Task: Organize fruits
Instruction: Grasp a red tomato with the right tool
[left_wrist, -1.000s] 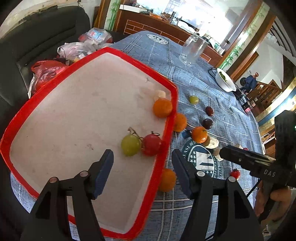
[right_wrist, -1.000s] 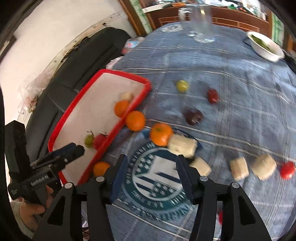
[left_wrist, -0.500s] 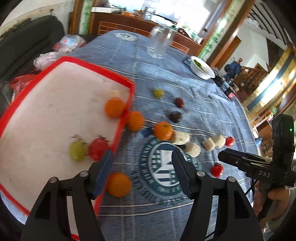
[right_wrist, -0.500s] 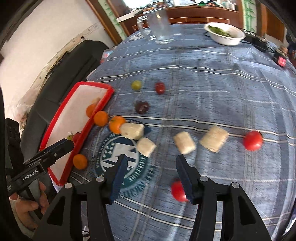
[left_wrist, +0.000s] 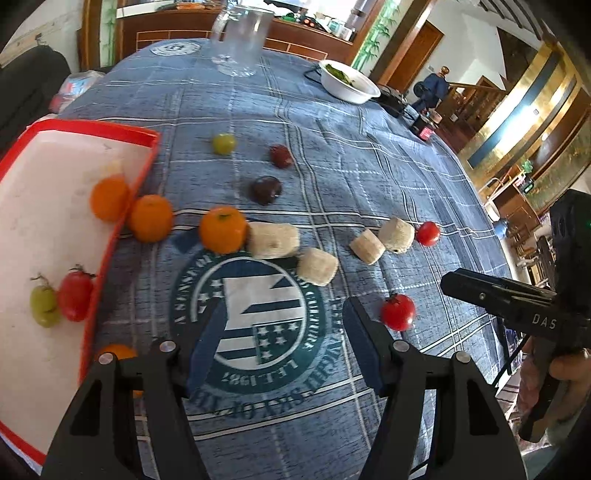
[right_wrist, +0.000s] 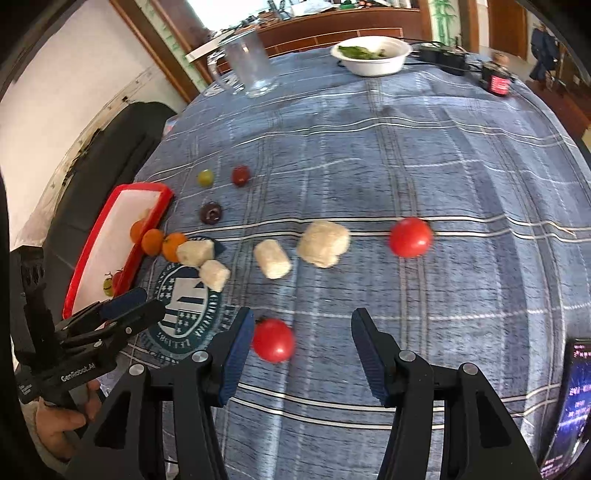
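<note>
Both sets of tongs, left (left_wrist: 282, 339) and right (right_wrist: 303, 349), are being held half-open and empty, the right being lined up over a round red tomato (right_wrist: 273, 339) lying loose on the blue checked bench cloth (right_wrist: 406, 166).

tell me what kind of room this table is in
Likely a home dining area: a table under a blue checked cloth, a glass pitcher and a bowl of greens, with a wooden sideboard behind.
</note>
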